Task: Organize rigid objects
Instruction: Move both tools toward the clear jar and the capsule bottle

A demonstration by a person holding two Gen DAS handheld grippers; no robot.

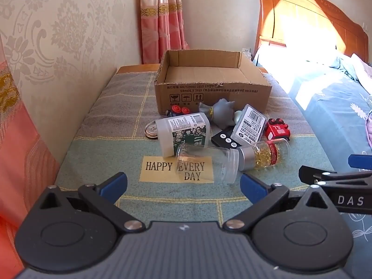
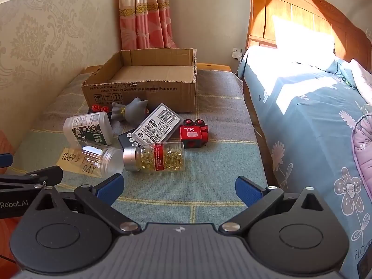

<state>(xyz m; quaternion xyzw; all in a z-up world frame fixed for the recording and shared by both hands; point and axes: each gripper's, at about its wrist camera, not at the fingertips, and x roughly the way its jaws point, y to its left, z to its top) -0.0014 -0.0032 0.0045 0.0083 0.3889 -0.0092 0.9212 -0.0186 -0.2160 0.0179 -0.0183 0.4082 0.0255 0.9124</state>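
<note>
Hard sunlight blows out the bed (image 2: 302,53); frames sharp, fisheye-bent at the edges.

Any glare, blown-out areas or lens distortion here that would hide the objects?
Left wrist view: sunlight blows out the bed; strong fisheye bending at the edges; the objects stay sharp. Right wrist view: same blown-out patch; a glint on the clear jar.

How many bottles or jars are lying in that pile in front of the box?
3, all on their sides. The white floral bottle lies leftmost, the empty clear jar nearest, and the capsule bottle beside it on the right. Others could hide under the pile.
</note>
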